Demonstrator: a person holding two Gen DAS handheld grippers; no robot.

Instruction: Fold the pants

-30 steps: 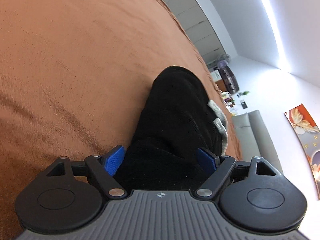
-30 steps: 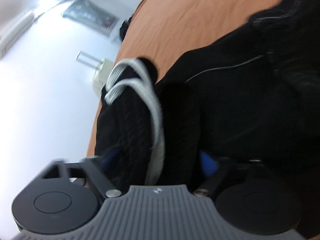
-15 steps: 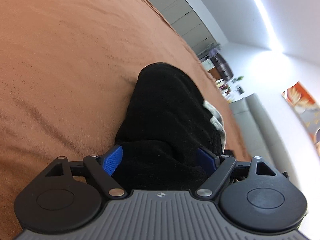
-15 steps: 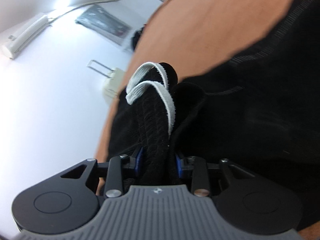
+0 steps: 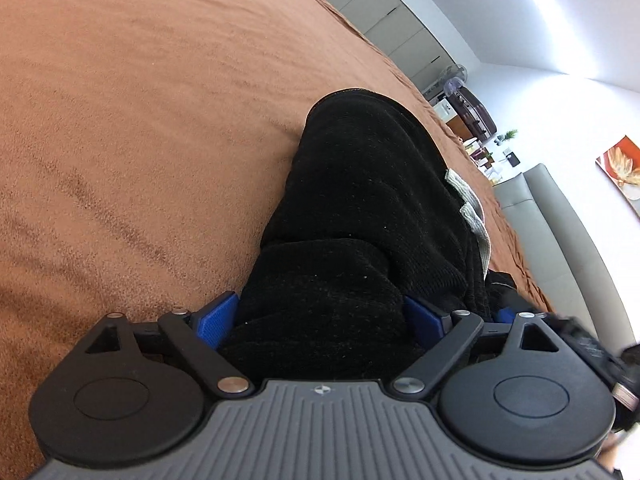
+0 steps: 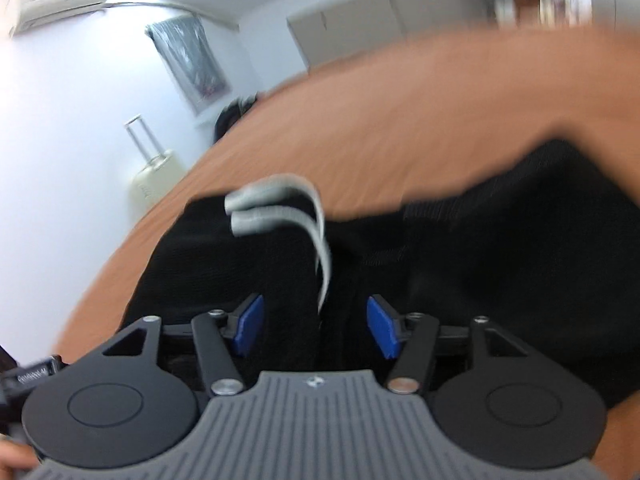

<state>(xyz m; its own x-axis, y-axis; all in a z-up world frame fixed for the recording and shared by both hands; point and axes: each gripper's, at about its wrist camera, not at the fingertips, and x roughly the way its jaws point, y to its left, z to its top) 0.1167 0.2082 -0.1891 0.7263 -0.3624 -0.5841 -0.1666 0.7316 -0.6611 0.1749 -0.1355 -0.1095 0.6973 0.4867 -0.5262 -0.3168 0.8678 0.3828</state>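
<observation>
Black pants (image 5: pixel 372 200) with a white side stripe (image 5: pixel 474 216) lie bunched on the brown bedspread (image 5: pixel 140 120). My left gripper (image 5: pixel 320 316) has its blue pads wide apart with a thick fold of the black fabric filling the gap. In the right wrist view the pants (image 6: pixel 500 248) spread to the right, and a ridge with two white stripes (image 6: pixel 288 208) runs up between the pads. My right gripper (image 6: pixel 314 326) has its jaws apart with that ridge loose between them. This view is motion-blurred.
The bedspread (image 6: pixel 400 112) covers the whole bed. Past its edge are a grey sofa (image 5: pixel 560 216), cabinets (image 5: pixel 384 16) and a fan (image 5: pixel 454 80). The right wrist view shows a cream suitcase (image 6: pixel 154 178) and an air conditioner (image 6: pixel 60 4) on the white wall.
My right gripper was shut on the striped ridge half a second ago and has now opened, swinging to look more level across the bed. My left gripper stays around its fold and has tilted slightly.
</observation>
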